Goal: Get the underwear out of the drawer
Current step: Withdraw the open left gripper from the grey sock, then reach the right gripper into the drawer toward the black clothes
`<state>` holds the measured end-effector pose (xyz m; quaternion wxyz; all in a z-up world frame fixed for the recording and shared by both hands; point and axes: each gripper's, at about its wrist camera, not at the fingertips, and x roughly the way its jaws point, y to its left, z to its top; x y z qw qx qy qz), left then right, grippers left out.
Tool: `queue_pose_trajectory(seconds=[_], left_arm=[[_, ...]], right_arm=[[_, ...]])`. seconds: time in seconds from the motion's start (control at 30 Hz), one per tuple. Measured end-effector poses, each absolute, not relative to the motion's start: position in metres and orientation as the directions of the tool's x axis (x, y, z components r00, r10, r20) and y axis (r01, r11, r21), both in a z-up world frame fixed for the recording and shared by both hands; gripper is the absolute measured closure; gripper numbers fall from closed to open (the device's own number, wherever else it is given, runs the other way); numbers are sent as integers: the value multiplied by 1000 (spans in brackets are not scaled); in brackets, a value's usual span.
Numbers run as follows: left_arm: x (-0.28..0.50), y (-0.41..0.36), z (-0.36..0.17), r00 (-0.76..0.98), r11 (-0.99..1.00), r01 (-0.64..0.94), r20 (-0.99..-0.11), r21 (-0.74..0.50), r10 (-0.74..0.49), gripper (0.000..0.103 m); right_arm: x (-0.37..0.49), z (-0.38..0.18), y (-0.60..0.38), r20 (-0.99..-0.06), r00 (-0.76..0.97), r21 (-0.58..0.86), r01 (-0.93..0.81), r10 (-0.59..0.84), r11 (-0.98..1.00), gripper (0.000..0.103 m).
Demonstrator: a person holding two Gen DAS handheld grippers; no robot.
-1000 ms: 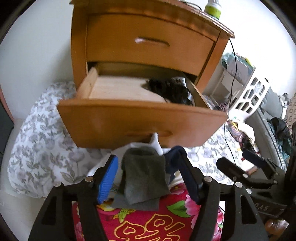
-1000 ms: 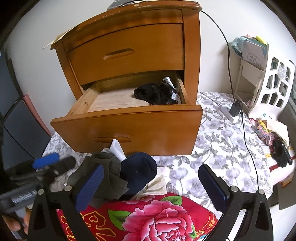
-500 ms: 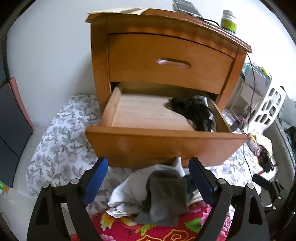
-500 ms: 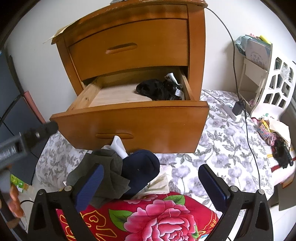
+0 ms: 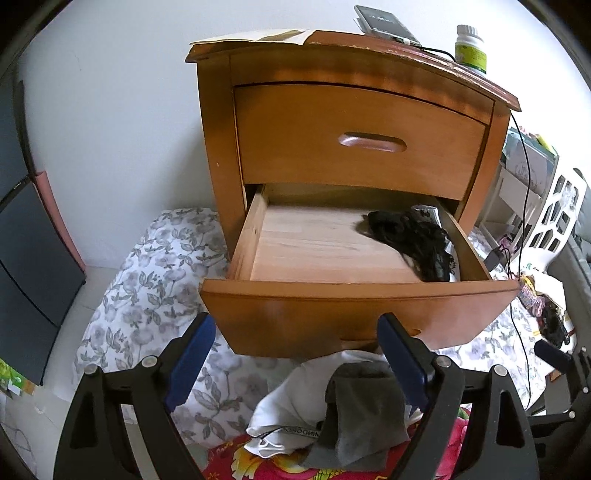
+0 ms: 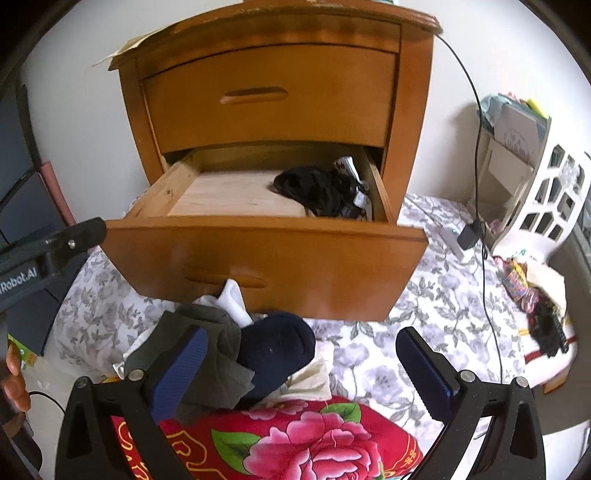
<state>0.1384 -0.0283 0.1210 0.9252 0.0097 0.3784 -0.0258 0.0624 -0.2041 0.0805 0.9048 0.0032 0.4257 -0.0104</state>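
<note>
Black underwear (image 5: 413, 240) bunched in far-right corner of open drawer (image 5: 354, 295), against right wall; rest of drawer floor bare wood. White scrap (image 6: 345, 164) tucked behind it at back. Drawer = lower of two in wooden nightstand (image 5: 218, 155); upper drawer (image 5: 362, 144) closed. On top: phone (image 5: 384, 20), bottle (image 5: 470, 48), paper (image 5: 251, 37) at left edge; cable (image 5: 524, 184) running down right side.

Just below drawer front, a heap of clothes: grey piece (image 5: 362, 413), white piece (image 5: 291, 406), navy sock (image 6: 277, 350), white sock (image 6: 232, 301), all lying on red floral cloth (image 6: 295, 439) & grey-leaf sheet (image 5: 147, 295).

Left gripper (image 5: 295, 365) near, low, in front of drawer; jaws wide apart, nothing between pads, heap lying beneath, no contact w/ underwear. Right gripper (image 6: 306, 373) likewise near; jaws spread wide, gripping nothing, left pad (image 6: 181, 369) over grey piece. Both well apart from underwear.

White cut-out shelf (image 6: 546, 195) far right by wall; clutter (image 6: 532, 299) near it.
</note>
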Motion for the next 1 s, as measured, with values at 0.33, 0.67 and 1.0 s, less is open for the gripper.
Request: queue_pose_trajectory(seconds=[0.33, 0.67, 1.0], left_arm=[[141, -19, 117, 721, 997, 67, -688, -44, -79, 13], [145, 0, 106, 718, 995, 32, -691, -92, -87, 13], [151, 0, 93, 704, 991, 51, -700, -122, -122, 13]], right_arm=[[89, 104, -190, -758, 643, 37, -127, 110, 991, 0], [134, 132, -206, -748, 656, -4, -152, 98, 988, 0], [185, 152, -215, -776, 628, -40, -134, 54, 990, 2]])
